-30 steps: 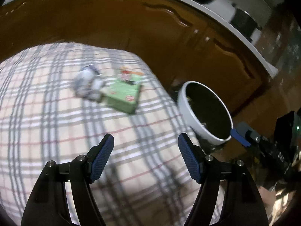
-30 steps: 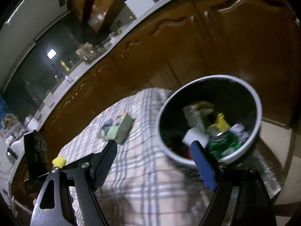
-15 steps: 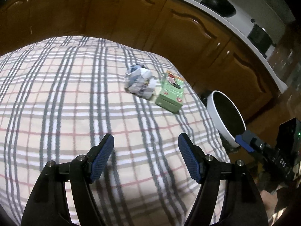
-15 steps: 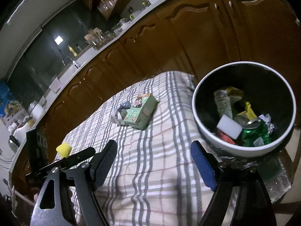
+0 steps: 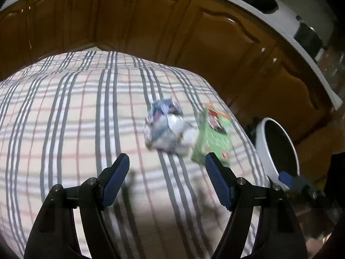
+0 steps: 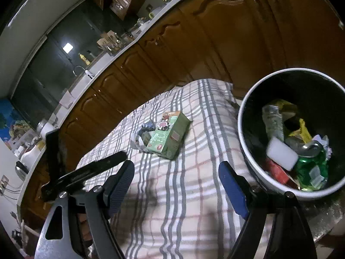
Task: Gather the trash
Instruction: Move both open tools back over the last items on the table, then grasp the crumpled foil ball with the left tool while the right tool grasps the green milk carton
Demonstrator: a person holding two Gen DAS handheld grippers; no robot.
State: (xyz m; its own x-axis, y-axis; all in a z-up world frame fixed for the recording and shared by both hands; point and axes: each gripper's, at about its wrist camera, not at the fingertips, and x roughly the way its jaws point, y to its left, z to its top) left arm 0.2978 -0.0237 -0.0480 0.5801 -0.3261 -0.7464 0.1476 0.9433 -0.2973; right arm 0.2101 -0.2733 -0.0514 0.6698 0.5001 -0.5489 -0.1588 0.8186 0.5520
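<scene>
The left gripper [image 5: 167, 181] is standing wide open with nothing between its blue pads, hovering over the plaid cloth [image 5: 64, 118] just short of a crumpled wrapper [image 5: 166, 127]. The right gripper [image 6: 176, 185] is also gaping wide and holding nothing, poised above the same cloth near its edge by the bin. The wrapper is lying touching a green carton [image 6: 169, 135], both sitting toward the far corner of the cloth closest to the white bin [image 6: 243, 116]. The bin is standing just off that edge, already holding a green can [image 6: 310, 164], a white block [image 6: 281, 155] and yellow scraps [image 6: 301, 129]. The carton is showing a red-and-white picture and small print, too small and blurred to read.
</scene>
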